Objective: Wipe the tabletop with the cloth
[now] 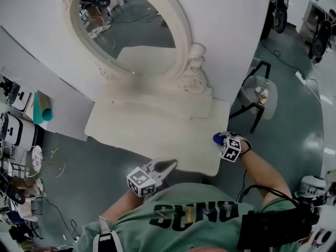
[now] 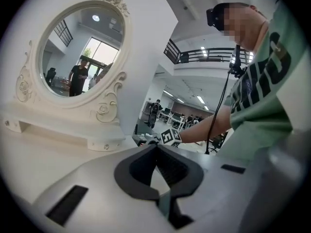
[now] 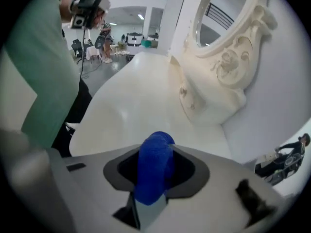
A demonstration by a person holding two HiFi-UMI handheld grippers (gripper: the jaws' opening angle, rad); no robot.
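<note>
Both closed: right tool (image 1: 219, 137) pinches the cloth (image 3: 154, 169) at 4 o'clock on the table (image 1: 147, 133), left tool (image 1: 169, 165) empty; next, probably wipe toward 10 o'clock.

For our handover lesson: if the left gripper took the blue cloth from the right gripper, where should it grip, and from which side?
Probably the rounded end of the blue cloth bulging past the right gripper, which is clamped on its bunched middle. The left gripper, now shut, should open and come across the tabletop from the left.

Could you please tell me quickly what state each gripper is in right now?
Left gripper: closed, holding nothing.
Right gripper: closed on the blue cloth.
</note>
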